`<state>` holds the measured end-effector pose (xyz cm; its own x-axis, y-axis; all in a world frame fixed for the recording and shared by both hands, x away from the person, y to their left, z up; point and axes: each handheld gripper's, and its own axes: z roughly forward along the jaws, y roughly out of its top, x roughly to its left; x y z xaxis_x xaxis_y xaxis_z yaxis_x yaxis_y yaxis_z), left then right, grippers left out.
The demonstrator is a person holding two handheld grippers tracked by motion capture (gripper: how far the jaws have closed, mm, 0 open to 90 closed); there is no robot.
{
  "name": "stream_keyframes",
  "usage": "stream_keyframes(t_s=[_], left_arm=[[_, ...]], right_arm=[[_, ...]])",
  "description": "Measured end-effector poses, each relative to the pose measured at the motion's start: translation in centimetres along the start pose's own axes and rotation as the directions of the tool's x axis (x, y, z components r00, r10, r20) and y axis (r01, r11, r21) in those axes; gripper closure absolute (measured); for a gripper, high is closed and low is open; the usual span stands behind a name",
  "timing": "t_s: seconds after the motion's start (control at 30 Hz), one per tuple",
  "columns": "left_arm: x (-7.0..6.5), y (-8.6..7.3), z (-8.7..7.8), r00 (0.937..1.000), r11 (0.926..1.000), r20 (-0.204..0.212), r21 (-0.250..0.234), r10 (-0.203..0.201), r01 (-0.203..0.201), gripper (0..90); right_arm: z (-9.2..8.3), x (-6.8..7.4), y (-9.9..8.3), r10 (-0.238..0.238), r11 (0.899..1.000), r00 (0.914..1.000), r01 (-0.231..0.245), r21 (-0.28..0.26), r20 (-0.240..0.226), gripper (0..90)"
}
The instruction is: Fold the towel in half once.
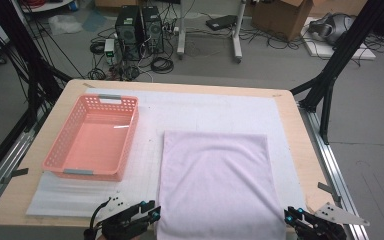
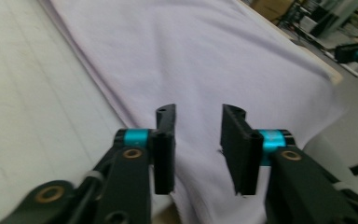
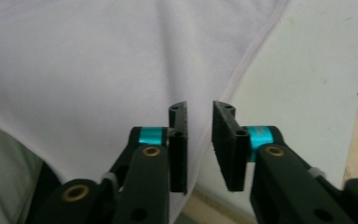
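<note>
From above, a pale lilac towel (image 1: pixel 215 182) lies flat on the white mat (image 1: pixel 205 112) that covers the wooden table (image 1: pixel 302 150). Its near edge hangs a bit over the near side of the table. A pink basket (image 1: pixel 94 136) sits to the left of it, on the mat, close to the towel but not touching. The left gripper (image 1: pixel 152 214) is right at the towel's near left corner, and the right gripper (image 1: pixel 289 216) is at the near right corner, both low at the table's edge.

Left gripper view: the left gripper (image 2: pixel 197 140) has its jaws parted with a clear gap, nothing pinched between them. The towel (image 2: pixel 191 56) spreads out just past the tips, with its folded edge running along the mat (image 2: pixel 28 93). The other gripper is a small blurry thing far off at the top right.

Right gripper view: the right gripper (image 3: pixel 199 140) is a bit narrower but also apart, with daylight between the pads and no cloth caught. The towel (image 3: pixel 84 60) sits under and beyond the tips, its hem running diagonally next to the mat (image 3: pixel 317 70).
</note>
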<state>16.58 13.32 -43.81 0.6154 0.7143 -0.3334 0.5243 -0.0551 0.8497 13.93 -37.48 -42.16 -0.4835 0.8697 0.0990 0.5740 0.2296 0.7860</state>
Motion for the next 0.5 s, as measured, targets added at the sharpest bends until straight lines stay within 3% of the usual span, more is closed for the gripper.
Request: stream_keyframes(t_s=[0.3,0.5], left_arm=[[2.3,1.5,2.5,0.9994,0.9999,-0.032,0.003,-0.013,0.013,58.0],[3.6,2.7,4.3,0.9990,0.9992,-0.037,0.030,-0.026,0.027,58.4]], right_arm=[[2.4,-0.9,1.0,-0.024,1.000,0.9993,0.025,-0.019,0.027,68.8],[3.5,-1.8,1.8,-0.006,1.000,0.9991,0.007,-0.027,0.043,67.7]])
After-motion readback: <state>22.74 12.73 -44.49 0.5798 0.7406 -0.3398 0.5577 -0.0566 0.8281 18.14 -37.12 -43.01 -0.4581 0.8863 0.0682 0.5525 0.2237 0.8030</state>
